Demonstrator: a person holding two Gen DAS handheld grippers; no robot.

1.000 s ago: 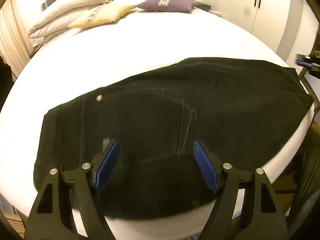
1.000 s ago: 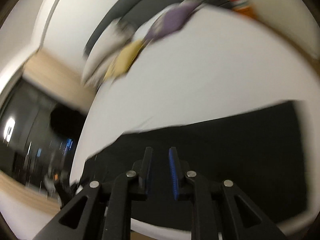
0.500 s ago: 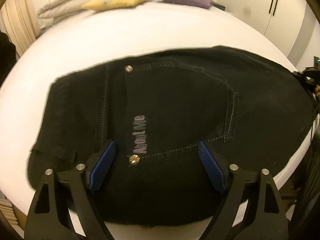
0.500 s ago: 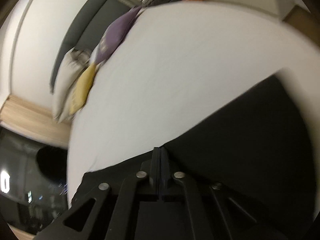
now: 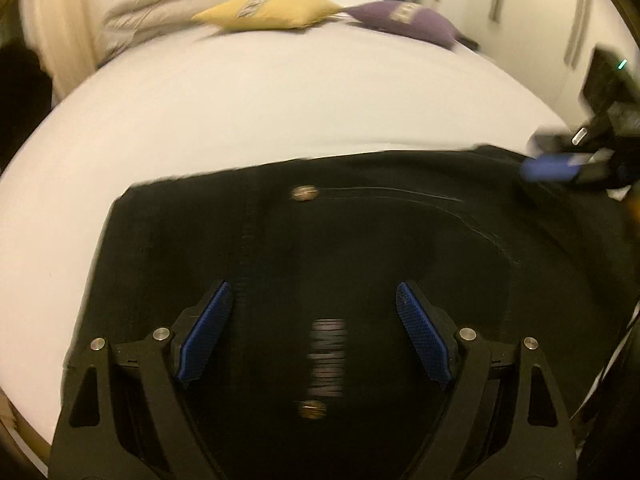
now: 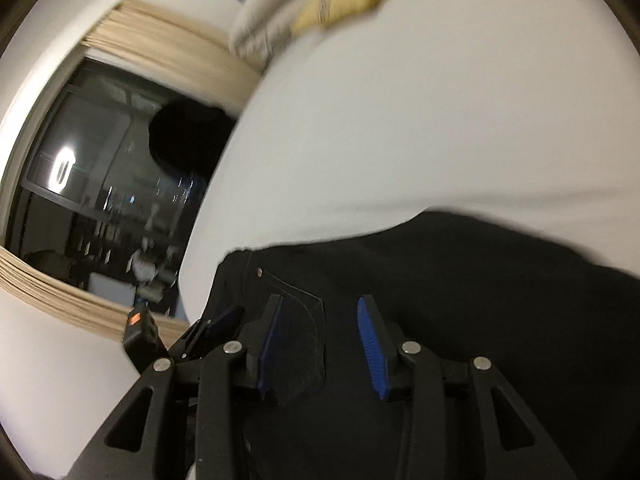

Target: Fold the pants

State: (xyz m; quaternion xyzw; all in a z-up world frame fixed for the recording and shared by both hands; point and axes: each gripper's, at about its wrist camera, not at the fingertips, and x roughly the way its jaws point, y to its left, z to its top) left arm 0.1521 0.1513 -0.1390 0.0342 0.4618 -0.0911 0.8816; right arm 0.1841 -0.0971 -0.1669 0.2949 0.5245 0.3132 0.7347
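From the left wrist, black denim pants [image 5: 360,240] lie flat near the bed's [image 5: 280,100] front edge, seams stitched, two brass rivets showing. The left gripper [image 5: 312,336] hovers above them, ribbed blue pads spread wide, gripping nothing. A yellow cushion [image 5: 272,10] and a purple cushion [image 5: 404,20] rest at the smooth white bed's far edge

From the right wrist, the right gripper [image 6: 320,340] hangs over the pants' [image 6: 480,300] curved pocket stitching, jaws opening, nothing pinched between them
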